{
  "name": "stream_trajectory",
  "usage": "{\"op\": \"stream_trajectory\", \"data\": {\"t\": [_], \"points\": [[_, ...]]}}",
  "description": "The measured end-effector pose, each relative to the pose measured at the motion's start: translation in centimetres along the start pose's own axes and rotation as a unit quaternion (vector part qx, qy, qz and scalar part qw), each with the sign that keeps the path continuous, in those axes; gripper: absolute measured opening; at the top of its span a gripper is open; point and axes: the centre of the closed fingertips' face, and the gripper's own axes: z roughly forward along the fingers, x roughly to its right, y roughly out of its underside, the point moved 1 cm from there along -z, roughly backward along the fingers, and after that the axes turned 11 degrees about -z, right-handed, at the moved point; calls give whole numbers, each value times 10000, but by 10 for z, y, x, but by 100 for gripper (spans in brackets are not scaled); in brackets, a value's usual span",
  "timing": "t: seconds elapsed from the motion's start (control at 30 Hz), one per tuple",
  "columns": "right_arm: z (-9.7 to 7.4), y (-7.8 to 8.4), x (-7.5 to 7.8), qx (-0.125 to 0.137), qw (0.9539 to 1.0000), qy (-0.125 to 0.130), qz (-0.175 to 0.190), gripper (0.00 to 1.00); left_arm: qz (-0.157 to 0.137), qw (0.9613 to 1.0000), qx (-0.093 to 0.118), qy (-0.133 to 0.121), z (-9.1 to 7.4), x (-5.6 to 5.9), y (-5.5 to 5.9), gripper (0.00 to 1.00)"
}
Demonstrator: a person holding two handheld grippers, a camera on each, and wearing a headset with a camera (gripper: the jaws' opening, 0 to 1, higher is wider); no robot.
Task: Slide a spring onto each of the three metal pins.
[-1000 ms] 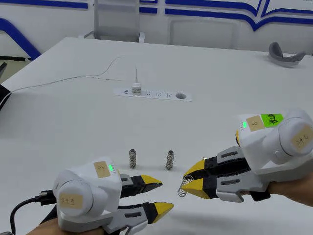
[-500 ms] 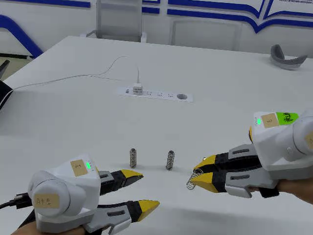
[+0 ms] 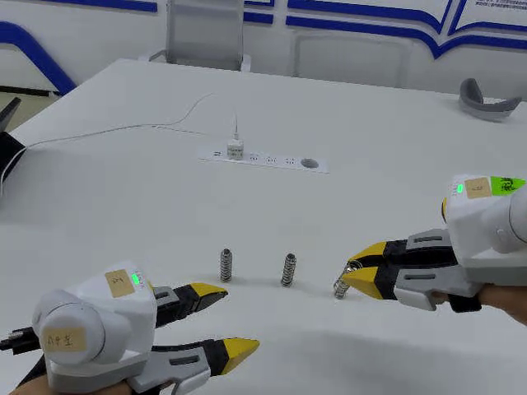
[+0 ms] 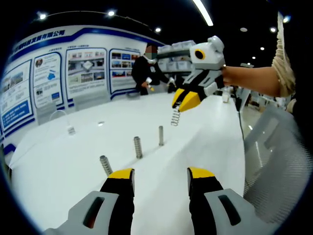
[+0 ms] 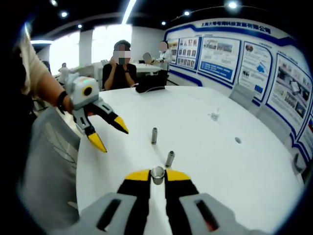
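Now, on the white table [image 3: 123, 189], your left gripper [image 3: 235, 317] hangs with jaws spread, holding nothing. Your right gripper [image 3: 347, 274] pinches a spring [image 3: 340, 287] at its tips, near the bare pin [image 4: 160, 135]. 2 other pins [image 3: 226, 264] wear springs [image 3: 287, 269], standing in a row beside it.

left gripper [image 3: 237, 317]: white body, yellow tips, black cable [image 3: 15, 340] | right gripper [image 3: 350, 271]: white, green label [image 3: 504, 184]

Near the table's [image 3: 123, 206] front edge, the right gripper [image 3: 352, 274] pinches a tilted spring [image 3: 341, 287] just right of two spring-covered pins [image 3: 226, 265] [image 3: 287, 269]. The left gripper [image 3: 237, 317] has its jaws apart.
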Motion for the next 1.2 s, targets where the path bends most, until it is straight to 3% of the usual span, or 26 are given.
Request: {"op": "stream_trajectory", "data": {"t": [0.23,0.5,1.2], "points": [[1,10,21,-58,9991,355,221,12,-43,10000,31,-30,1,-1,0,44],[5,17,38,-149,9977,575,333,12,-90,9999,47,-94,-1,-4,1,44],[20,30,41,-329,9967,518,523,12,-177,9996,96,-210,-5,-4,3,43]]}}
